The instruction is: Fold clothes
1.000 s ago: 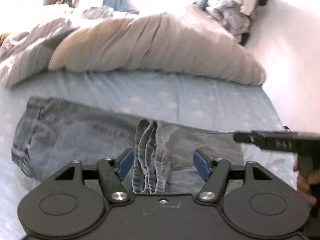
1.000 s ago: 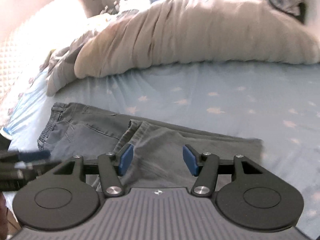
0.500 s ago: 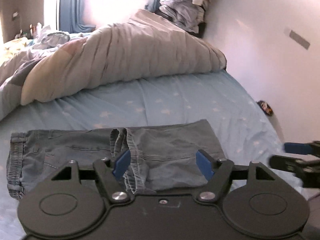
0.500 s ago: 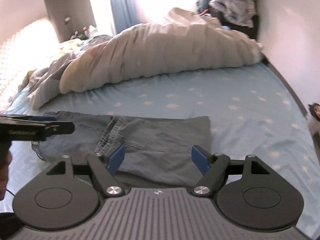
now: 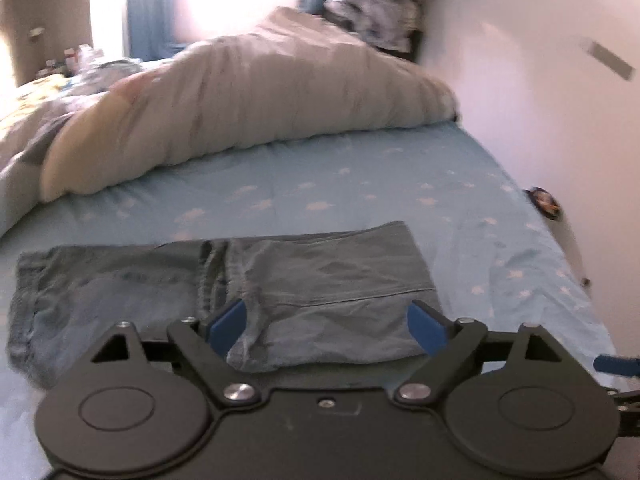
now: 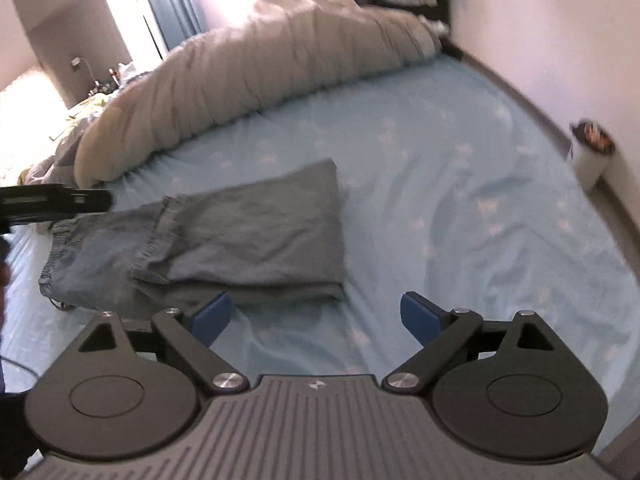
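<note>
Two black hand-held tools with blue pads hang over a pair of faded blue-grey denim jeans (image 5: 280, 280), which lies folded once on the pale blue star-print bed sheet (image 5: 360, 184). Jaws of the left tool (image 5: 326, 328) and the right tool (image 6: 316, 318) are opening, spread wide and pinching nothing. One fold looks finished; next likely calls for gripping an end of the jeans to double them again, short of the beige duvet (image 5: 248, 92)

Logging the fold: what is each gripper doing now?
Left gripper: jaws opening, holding nothing, above the jeans.
Right gripper: jaws opening, empty.
</note>
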A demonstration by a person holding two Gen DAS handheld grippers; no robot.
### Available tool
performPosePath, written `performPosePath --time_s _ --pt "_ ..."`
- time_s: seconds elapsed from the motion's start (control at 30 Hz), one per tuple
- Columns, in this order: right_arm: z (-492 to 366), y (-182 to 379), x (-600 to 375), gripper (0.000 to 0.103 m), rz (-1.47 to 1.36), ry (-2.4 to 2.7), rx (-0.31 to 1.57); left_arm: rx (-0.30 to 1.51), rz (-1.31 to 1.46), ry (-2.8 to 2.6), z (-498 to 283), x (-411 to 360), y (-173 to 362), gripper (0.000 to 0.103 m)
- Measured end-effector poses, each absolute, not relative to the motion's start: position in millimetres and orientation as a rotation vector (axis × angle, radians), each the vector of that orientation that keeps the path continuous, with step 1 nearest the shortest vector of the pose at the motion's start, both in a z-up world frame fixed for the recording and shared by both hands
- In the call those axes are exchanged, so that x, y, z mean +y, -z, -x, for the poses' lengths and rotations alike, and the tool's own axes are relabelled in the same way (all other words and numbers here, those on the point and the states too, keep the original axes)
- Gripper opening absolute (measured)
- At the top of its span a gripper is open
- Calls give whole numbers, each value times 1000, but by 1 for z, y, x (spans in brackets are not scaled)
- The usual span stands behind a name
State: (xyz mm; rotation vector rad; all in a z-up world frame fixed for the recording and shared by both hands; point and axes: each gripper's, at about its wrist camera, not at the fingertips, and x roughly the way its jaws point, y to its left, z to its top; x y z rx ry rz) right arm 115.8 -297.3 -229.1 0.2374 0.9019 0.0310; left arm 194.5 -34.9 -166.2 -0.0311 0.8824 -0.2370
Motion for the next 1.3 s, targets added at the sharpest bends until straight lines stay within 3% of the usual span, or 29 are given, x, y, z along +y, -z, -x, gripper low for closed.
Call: performPosePath --time_s 0.4,0.57,0.97,1.03,1.2,1.3 --pt "-209 335 -346 96 -556 -224 1006 927 -15 -59 -149 -60 126 89" --pt "-238 367 -330 79 -636 -276 1074 946 -28 -160 -138 -50 122 89" --pt "-257 408 -339 70 -763 -244 1164 943 -2 -293 -124 -39 110 89" --pt "-256 411 -334 62 -748 -280 1170 950 -7 -290 -122 -43 111 89" --pt "-258 413 -327 56 -719 -291 1166 966 -28 -275 -115 -54 111 89" --pt "-256 403 -320 45 -674 -300 1138 965 -24 -274 -114 -57 112 89"
